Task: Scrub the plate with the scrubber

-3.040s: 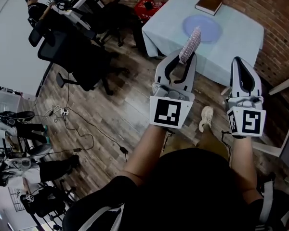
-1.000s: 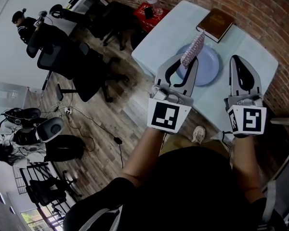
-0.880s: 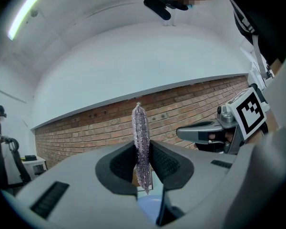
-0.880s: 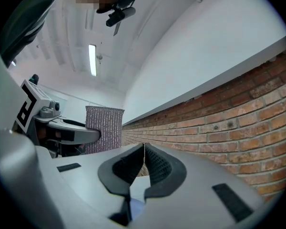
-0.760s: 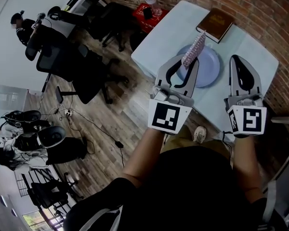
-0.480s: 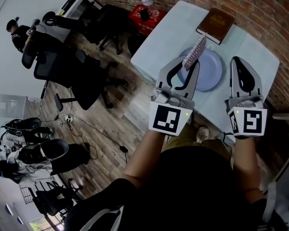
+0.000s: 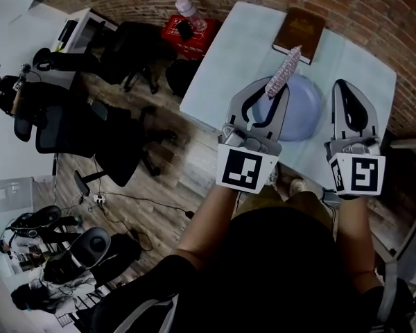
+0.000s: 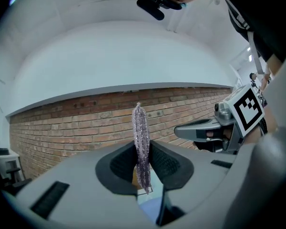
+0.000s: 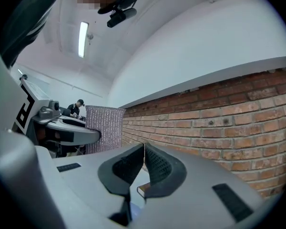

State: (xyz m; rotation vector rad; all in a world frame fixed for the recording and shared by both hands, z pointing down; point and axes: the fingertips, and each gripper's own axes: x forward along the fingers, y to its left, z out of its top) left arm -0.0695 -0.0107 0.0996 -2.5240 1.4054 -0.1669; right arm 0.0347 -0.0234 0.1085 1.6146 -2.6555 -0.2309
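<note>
A pale blue plate (image 7: pixel 305 109) lies on the table's light blue cloth (image 7: pixel 225 61). My left gripper (image 7: pixel 272 92) hangs above the plate's near left rim, shut on a flat, glittery pink-purple scrubber (image 7: pixel 283 70) that sticks up out of the jaws. In the left gripper view the scrubber (image 8: pixel 141 142) stands edge-on between the pads, with a sliver of the plate (image 8: pixel 150 209) below. My right gripper (image 7: pixel 347 89) is shut on nothing, above the plate's right edge. The right gripper view shows its shut jaws and the scrubber (image 9: pixel 104 128) off to the left.
A brown book (image 7: pixel 299 30) lies on the table behind the plate. A brick wall (image 7: pixel 374 12) runs behind the table. A water bottle (image 7: pixel 187 7) on a red crate (image 7: pixel 177 30) and black office chairs (image 7: pixel 135 47) stand left of the table on the wood floor.
The person has stepped up to the table, so the plate now lies under both grippers. The left gripper still holds the scrubber and the right one stays shut.
</note>
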